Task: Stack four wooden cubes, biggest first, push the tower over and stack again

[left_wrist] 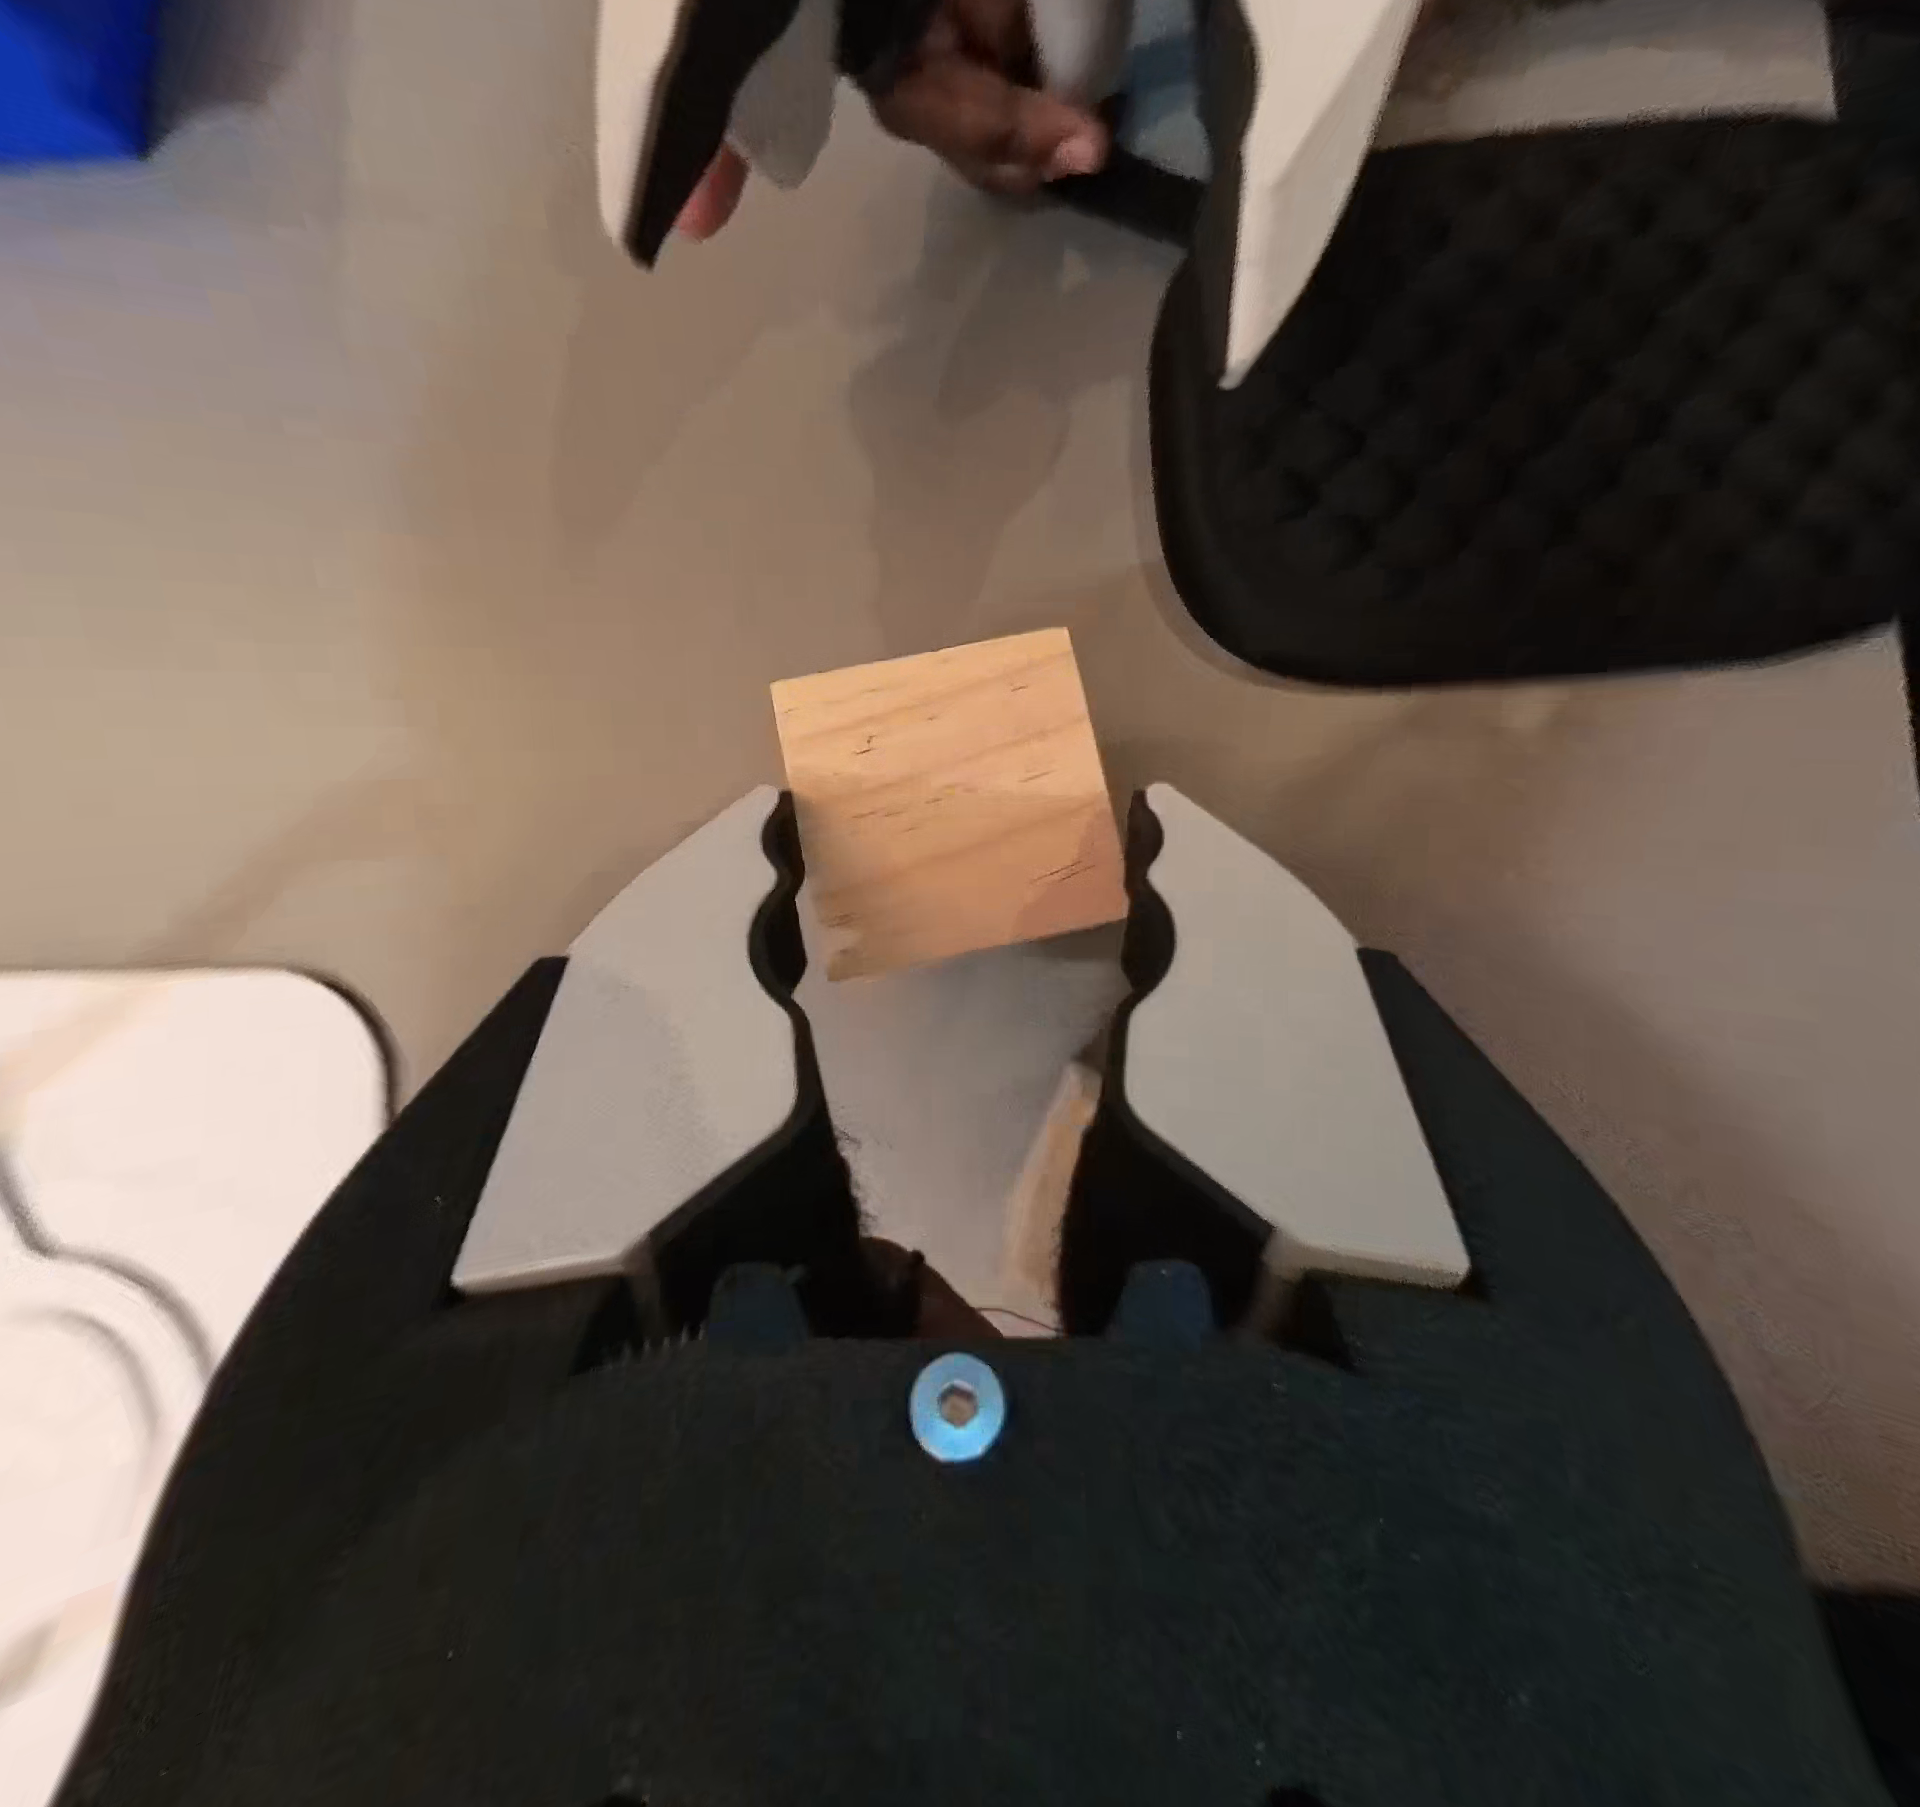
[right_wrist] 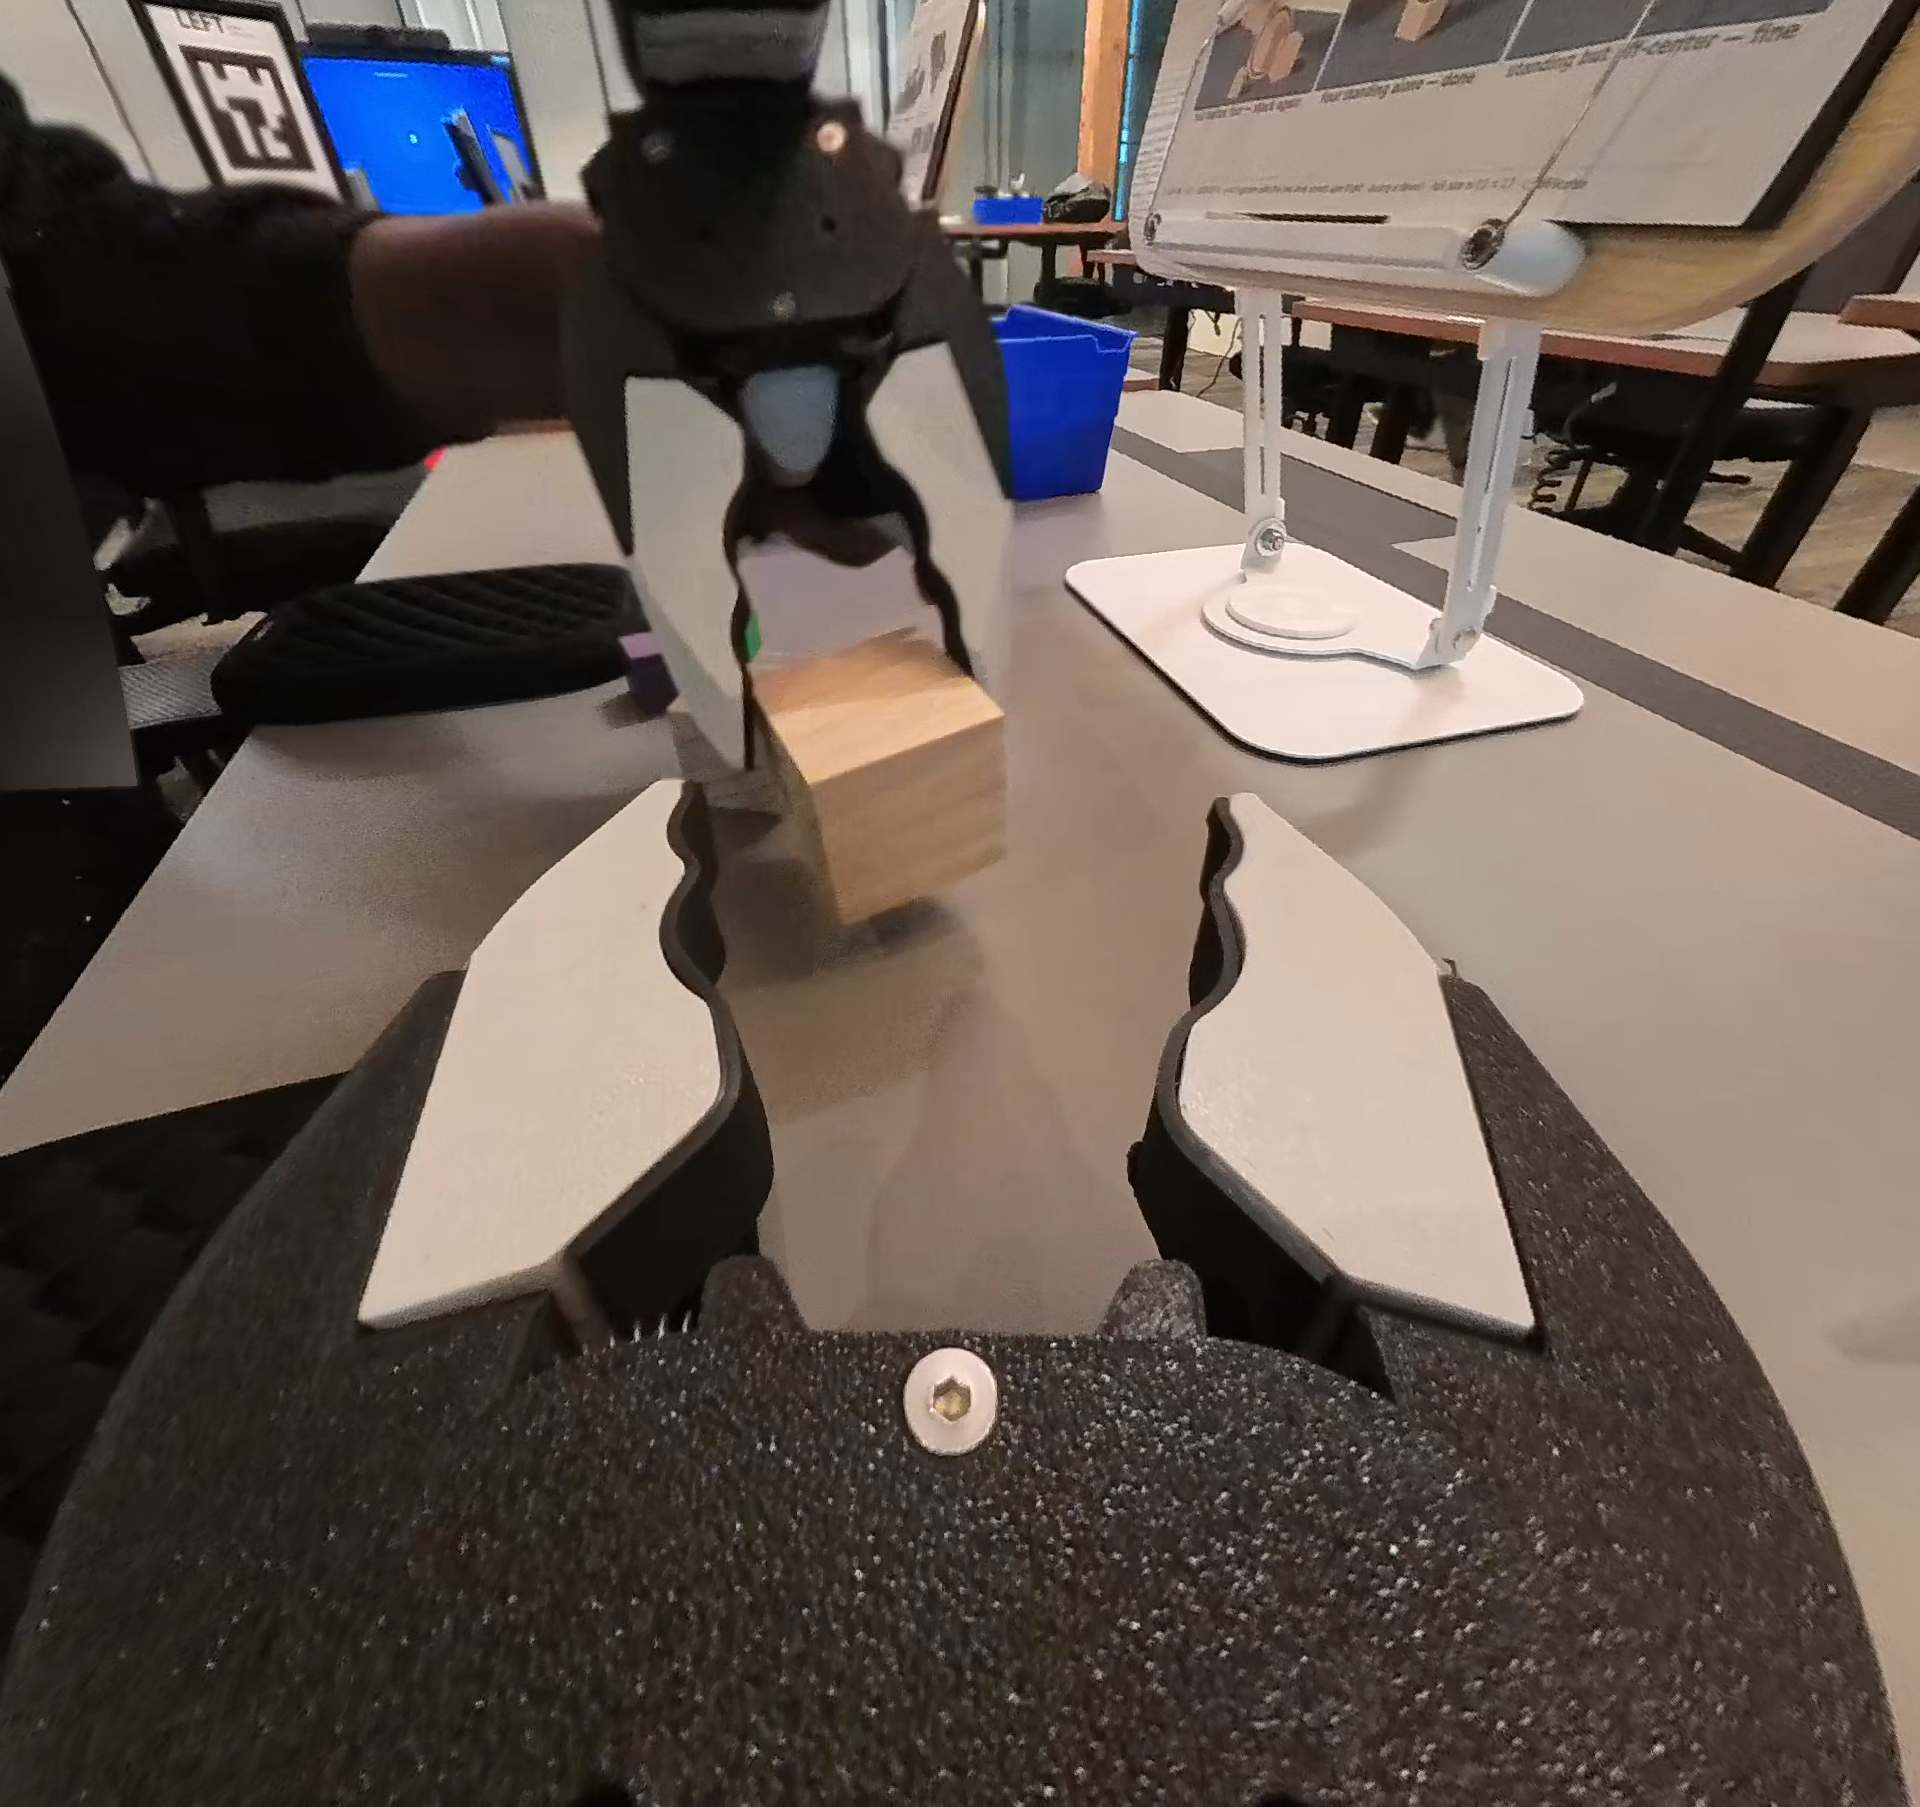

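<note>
Left tool [left_wrist: 961, 801]: closed on the wooden cube [left_wrist: 951, 801] at frame centre — pads flank opposite faces, cube tilted, seemingly lifted off the counter [left_wrist: 416, 510].
Right tool [right_wrist: 951, 812]: spread, empty — cube just beyond, centre-left.

pale matt wooden cube [left_wrist: 951, 801], smooth matt grey table [left_wrist: 416, 562], black chair seat [left_wrist: 1558, 427] seemingly woven mesh.

**Wooden cube in my left jaws**

A pale wooden cube [left_wrist: 951, 801] with faint grain sits between my left jaws, both pads against its sides, tilted slightly, just above the table, ahead of my open right jaws.
</note>
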`<state>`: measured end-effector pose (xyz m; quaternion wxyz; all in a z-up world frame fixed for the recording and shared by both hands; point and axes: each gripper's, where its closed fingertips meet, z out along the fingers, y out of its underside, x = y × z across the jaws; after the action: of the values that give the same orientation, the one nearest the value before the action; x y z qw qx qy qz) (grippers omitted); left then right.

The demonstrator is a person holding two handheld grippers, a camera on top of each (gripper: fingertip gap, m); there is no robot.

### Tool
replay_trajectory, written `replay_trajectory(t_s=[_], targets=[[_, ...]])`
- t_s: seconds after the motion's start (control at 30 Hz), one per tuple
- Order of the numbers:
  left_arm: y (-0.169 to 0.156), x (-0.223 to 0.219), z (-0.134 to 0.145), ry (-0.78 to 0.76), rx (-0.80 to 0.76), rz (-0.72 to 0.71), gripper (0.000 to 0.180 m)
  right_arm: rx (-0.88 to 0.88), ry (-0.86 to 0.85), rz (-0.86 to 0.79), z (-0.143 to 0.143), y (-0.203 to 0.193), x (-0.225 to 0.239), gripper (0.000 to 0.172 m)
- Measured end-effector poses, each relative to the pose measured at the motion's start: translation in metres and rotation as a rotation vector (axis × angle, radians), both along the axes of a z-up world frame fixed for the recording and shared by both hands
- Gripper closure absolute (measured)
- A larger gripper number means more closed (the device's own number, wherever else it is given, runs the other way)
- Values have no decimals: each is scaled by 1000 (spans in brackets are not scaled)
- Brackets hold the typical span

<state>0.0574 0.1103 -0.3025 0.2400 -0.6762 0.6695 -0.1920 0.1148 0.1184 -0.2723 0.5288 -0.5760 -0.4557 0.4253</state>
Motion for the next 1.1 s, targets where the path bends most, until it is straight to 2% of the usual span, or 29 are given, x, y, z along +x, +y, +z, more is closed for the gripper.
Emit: replay_trajectory(t_s=[0.1,0.23,0.43,0.7,1.1], targets=[[9,0,4,54,75,-196,121,0,-8,10,-1,-1,-1,83],[12,13,5,-2,27,-288,121,-2,-15,23,-2,-2,-2,84],[14,19,-10,-36,-5,-296,121,-7,-13,28,-2,-3,-2,85],[10,25,-9,-109,-43,-327,121,-17,-20,25,-3,-2,-2,86],[9,28,-22,-104,-49,-303,120,-15,-31,37,-4,-3,-4,85]])
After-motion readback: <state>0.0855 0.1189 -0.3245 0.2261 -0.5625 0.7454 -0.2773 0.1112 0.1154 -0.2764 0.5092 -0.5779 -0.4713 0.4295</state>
